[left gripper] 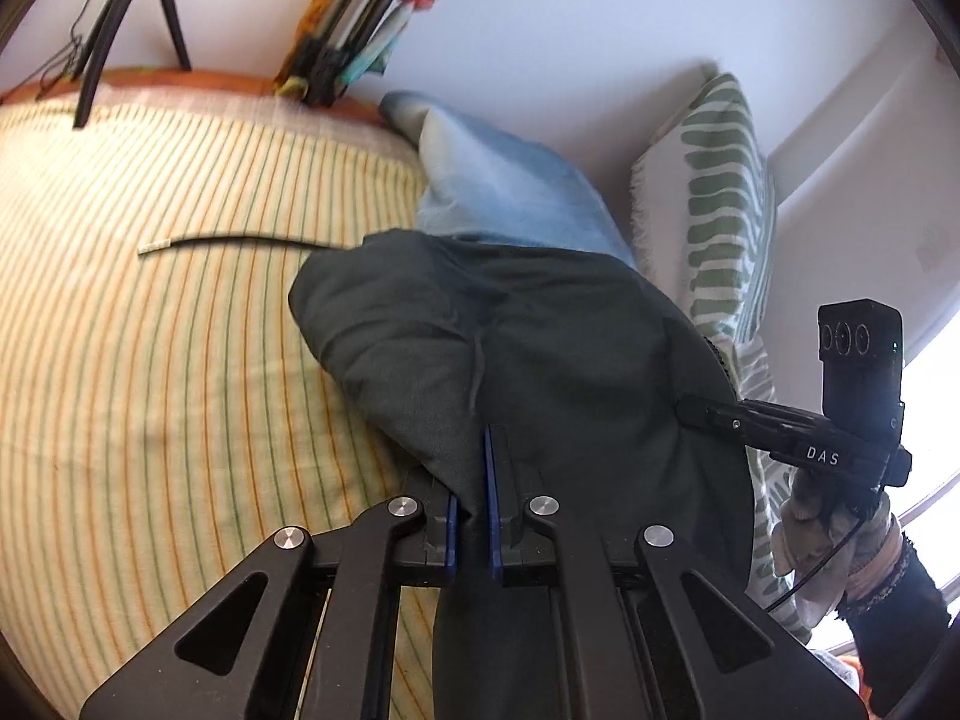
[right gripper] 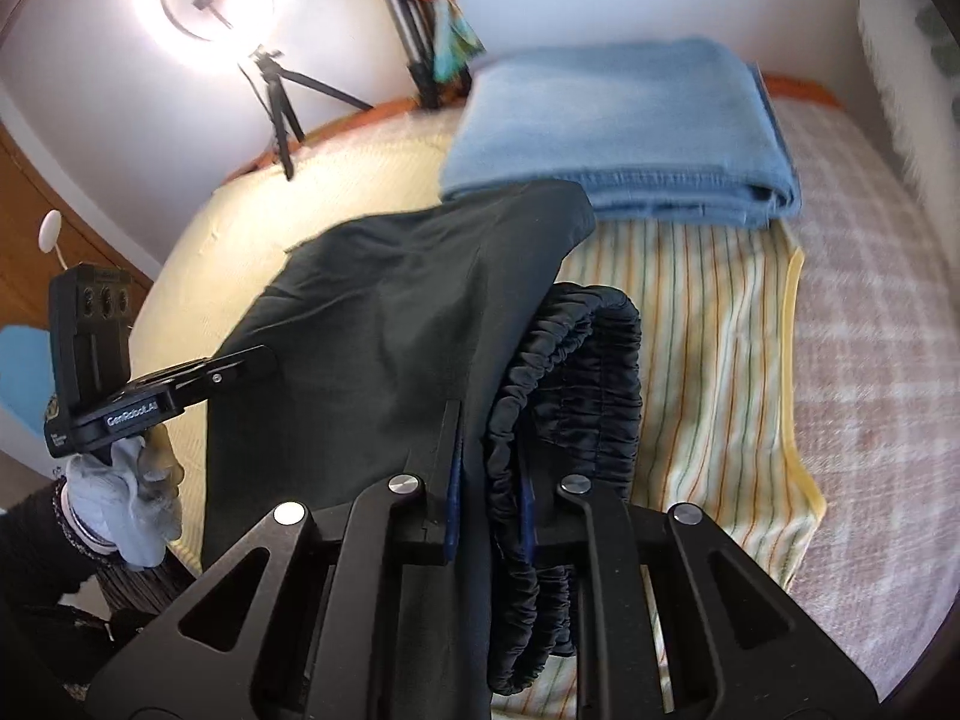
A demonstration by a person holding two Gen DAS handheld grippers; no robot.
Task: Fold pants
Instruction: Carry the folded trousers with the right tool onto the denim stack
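The dark green-black pants [left gripper: 510, 348] hang lifted above the striped bed sheet [left gripper: 150, 360]. My left gripper [left gripper: 471, 516] is shut on a fold of the pants' cloth. My right gripper [right gripper: 489, 480] is shut on the pants [right gripper: 390, 330] at their gathered elastic waistband [right gripper: 570, 372]. Each gripper shows in the other's view: the right one [left gripper: 708, 414] at the pants' right edge, the left one [right gripper: 240, 366] at their left edge.
Folded light blue jeans [right gripper: 618, 126] lie on the bed behind the pants, also seen in the left wrist view [left gripper: 510, 180]. A green-patterned pillow [left gripper: 720, 198] leans on the wall. A black cable [left gripper: 240, 240] lies on the sheet. A ring light on a tripod [right gripper: 204, 0] stands at the far edge.
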